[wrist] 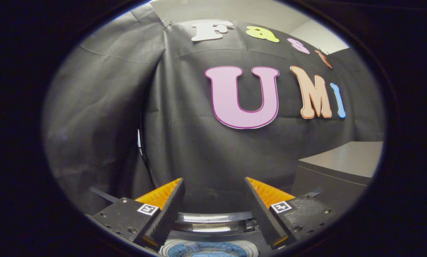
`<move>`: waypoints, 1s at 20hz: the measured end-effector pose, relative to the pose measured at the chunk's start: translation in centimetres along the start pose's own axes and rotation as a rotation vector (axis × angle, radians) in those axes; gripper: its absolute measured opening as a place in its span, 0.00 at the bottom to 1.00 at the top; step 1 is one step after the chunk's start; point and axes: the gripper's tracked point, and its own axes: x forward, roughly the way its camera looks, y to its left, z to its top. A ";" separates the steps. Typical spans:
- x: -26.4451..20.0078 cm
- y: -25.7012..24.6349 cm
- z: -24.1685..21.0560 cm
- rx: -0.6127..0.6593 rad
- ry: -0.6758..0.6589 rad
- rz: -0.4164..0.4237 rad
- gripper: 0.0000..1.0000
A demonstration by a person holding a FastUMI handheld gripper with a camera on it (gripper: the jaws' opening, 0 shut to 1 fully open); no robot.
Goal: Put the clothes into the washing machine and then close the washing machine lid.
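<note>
Tongs [213, 185] spread wide at the bottom of the frame, orange-backed fingers [163, 210] holding nothing, just black cloth wall showing through the gap. Washer [213, 223] sitting right under and between the fingers at bottom centre, shiny rim showing, lid looks open. Blue clothes [210, 250] down inside the drum at the very bottom. Grey bench [345, 160] off to the lower right.

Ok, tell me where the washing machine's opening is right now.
In the gripper view, the washing machine opening lies low between the open gripper fingers, below their tips, with blue clothes inside and the black booth wall beyond.
</note>
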 end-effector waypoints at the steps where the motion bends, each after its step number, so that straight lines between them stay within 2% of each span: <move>1: -0.1 0.0 -0.1 0.004 0.000 0.003 0.99; 7: -1.2 -0.1 -2.1 0.002 0.074 0.023 0.98; 12: -5.8 0.0 -7.3 0.009 0.134 0.039 0.98; 16: -7.7 -1.6 -7.7 0.059 0.148 0.018 0.98; 20: -10.4 -3.0 -7.1 0.039 0.189 -0.004 0.98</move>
